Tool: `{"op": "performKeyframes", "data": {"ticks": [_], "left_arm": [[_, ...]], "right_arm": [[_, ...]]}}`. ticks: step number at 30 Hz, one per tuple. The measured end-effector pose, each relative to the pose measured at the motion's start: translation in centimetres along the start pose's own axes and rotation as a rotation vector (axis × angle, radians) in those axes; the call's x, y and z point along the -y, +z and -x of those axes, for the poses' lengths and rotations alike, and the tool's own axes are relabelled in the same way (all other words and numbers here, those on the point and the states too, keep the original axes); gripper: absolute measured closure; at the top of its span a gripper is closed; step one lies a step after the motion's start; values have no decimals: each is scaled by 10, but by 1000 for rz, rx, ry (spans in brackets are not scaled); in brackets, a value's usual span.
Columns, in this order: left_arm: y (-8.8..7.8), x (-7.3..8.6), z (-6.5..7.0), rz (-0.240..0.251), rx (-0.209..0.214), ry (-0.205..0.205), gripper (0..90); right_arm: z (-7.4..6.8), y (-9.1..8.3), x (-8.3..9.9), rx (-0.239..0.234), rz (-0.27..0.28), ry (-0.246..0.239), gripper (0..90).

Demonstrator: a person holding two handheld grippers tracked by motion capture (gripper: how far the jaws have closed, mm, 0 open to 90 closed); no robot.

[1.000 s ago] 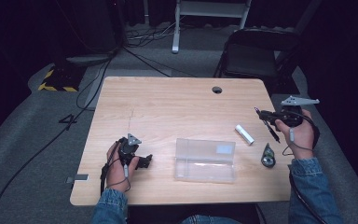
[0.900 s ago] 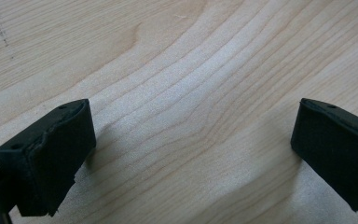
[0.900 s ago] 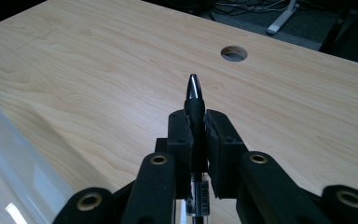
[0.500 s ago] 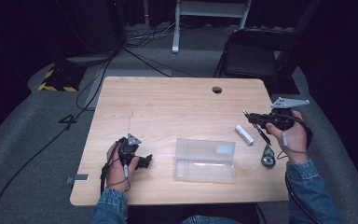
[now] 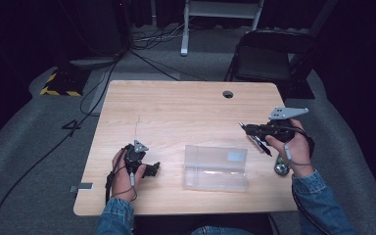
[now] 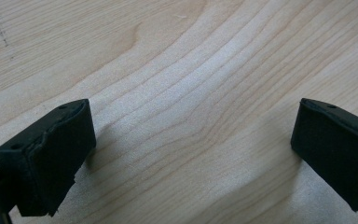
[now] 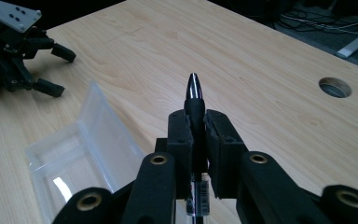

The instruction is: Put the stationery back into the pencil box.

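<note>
My left tongs [image 5: 149, 169] rest on the pale wood worktop [image 5: 176, 107], near its front edge at the left. Their jaws stand spread wide, with bare wood grain between them. My left hand [image 5: 122, 174] lies low on the worktop, wrapped around the body of the tongs, which point to the right toward the box.

The clear plastic box [image 5: 216, 167] sits at the centre front of the worktop with its lid open. It is rectangular, with thin, see-through walls. I cannot tell whether anything lies in it.

My right tongs [image 7: 196, 119] are pressed together on a black pen [image 7: 193, 95]. The pen is slim and round, with a glossy tapered tip that sticks out past the jaws. My right hand [image 5: 289, 147] holds the tongs clear above the worktop, just right of the box, pointing left. A small round dark object [image 5: 280, 168] lies on the worktop beside that hand.
</note>
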State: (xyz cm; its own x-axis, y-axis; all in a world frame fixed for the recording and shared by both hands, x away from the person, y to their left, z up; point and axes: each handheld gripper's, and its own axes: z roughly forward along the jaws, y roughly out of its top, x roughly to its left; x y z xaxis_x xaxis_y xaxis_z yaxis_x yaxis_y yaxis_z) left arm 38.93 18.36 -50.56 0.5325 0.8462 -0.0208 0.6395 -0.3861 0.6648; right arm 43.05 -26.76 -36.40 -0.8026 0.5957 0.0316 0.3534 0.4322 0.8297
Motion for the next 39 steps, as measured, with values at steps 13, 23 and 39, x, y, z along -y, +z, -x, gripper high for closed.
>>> {"op": "performKeyframes", "data": {"ticks": [13,23,39], "left_arm": [[0,0,0,0,1,0,2],[0,0,0,0,0,1,2],[0,0,0,0,1,-1,2]], "right_arm": [[-23,24,-1,-109,12,-56,811],[-35,40,1,-163,21,-103,811],[-44,68,15,-251,-29,-155,810]]}}
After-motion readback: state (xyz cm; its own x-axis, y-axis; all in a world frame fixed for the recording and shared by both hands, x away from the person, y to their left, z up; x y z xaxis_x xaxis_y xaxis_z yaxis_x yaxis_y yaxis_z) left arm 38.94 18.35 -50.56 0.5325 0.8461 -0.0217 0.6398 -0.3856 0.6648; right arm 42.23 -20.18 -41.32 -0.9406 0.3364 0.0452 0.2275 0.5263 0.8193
